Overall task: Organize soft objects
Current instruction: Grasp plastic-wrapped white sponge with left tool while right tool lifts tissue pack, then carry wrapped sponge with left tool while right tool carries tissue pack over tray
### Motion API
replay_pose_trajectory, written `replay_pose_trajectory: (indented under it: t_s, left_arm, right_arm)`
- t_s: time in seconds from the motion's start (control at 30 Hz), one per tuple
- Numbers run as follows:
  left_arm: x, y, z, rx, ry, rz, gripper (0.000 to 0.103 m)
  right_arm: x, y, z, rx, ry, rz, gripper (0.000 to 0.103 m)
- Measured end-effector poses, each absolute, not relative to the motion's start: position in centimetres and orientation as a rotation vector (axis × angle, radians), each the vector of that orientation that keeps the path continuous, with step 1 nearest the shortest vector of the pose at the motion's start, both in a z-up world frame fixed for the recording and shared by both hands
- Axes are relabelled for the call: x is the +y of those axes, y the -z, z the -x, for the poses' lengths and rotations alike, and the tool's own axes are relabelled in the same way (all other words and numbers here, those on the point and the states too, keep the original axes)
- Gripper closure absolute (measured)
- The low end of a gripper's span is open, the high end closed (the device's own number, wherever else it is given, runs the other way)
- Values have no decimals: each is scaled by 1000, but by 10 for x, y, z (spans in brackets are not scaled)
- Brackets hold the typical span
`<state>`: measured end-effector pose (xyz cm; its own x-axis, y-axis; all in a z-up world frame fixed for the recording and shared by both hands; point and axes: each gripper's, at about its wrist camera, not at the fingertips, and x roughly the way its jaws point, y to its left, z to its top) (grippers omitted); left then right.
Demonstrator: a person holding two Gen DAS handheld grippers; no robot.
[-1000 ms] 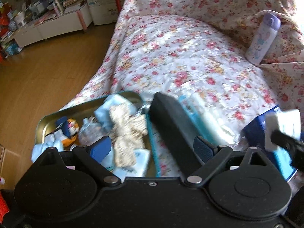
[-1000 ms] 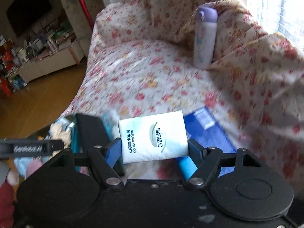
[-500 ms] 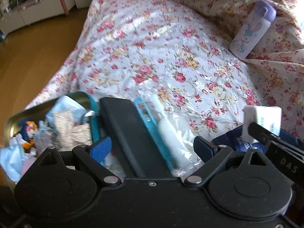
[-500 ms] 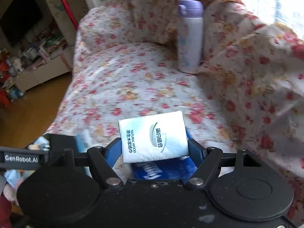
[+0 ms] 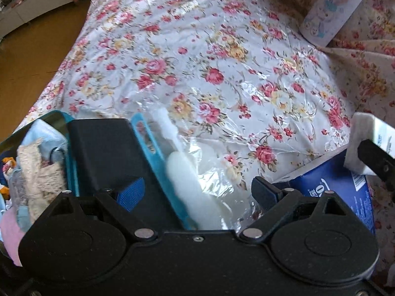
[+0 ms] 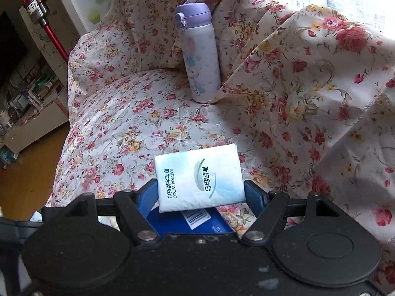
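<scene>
Right gripper (image 6: 201, 187): jaws closed on the short ends of a tissue pack (image 6: 199, 178), held flat and clear of the sofa cover (image 6: 138, 113). Compared with a second ago, carried further from the sofa's front edge toward its back corner, where a purple-capped bottle (image 6: 198, 54) stands upright; metal tin (image 5: 32, 153) of small soft items now only at the left margin of the left wrist view. Judged: pack lifted from the blue tissue package (image 6: 197, 222) just below the jaws, mid-transfer, not yet placed. Left gripper (image 5: 195, 190): jaws apart, gripping nothing, hanging over a clear bag of white rolls (image 5: 187, 172) beside a black case (image 5: 108, 153); pack (image 5: 365, 143) visible at right edge.
</scene>
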<state>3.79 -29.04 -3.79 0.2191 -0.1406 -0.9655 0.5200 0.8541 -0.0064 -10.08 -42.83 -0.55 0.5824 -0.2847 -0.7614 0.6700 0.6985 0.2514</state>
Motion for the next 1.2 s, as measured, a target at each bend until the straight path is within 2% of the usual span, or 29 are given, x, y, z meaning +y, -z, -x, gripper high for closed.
replay_pose_trajectory:
  t_s: [0.5,0.53,0.6,0.67,0.8,1.2]
  left_arm:
    - [-307,61,-42,1301,481,-342,15]
    - [-306,61,-42,1296,483,-339,16]
    - [-305,60,-42,1279,476,-342,32]
    - [-303,57,-41,1252,470,-349,40]
    - [-299,51,-44,1257,494,-310,44]
    - [-274,3,-42,1164,495,-238,44]
  right_arm:
    - [-433,10,97,746,608,-571,29]
    - [-434,11,97,743,609,-575,29]
    - [-434,11,97,740,611,-580,29]
    - [-436,11,97,734,616,-585,29]
    - [-438,11,100,714,618,-604,29]
    - [-435,8,98,660,617,-576,29]
